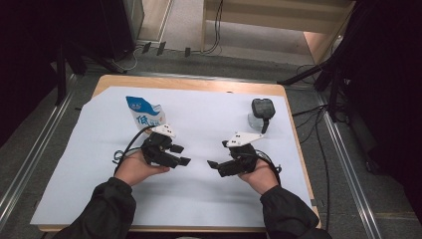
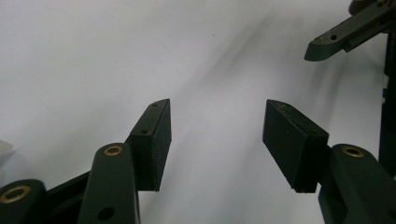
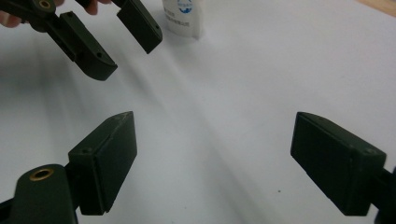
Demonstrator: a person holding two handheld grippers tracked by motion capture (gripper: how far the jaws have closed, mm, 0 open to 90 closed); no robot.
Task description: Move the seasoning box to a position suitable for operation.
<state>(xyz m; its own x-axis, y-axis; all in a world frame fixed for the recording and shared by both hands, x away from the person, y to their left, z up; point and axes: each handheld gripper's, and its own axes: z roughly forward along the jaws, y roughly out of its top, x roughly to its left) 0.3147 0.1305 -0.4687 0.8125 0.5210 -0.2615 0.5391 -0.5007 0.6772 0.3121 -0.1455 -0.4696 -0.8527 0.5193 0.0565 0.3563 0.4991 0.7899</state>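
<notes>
My left gripper [image 1: 181, 155] hovers low over the white sheet [image 1: 209, 124] at centre left, its jaws open with nothing between them. My right gripper [image 1: 218, 154] faces it from centre right, also open and empty. In the left gripper view, the left gripper [image 2: 217, 107] looks down on bare sheet, and one jaw of the other gripper [image 2: 336, 39] shows at top right. The right gripper [image 3: 213, 121] has wide-spread jaws over bare sheet in its own view, with the left gripper [image 3: 116, 42] farther off. A blue-and-white pouch [image 1: 144, 113] [image 3: 183, 16] stands behind the left gripper.
A black-topped clear container [image 1: 261, 114] sits at the sheet's back right. The wooden table [image 1: 189, 83] ends just beyond the sheet on all sides. Cables and dark stands lie on the floor around it.
</notes>
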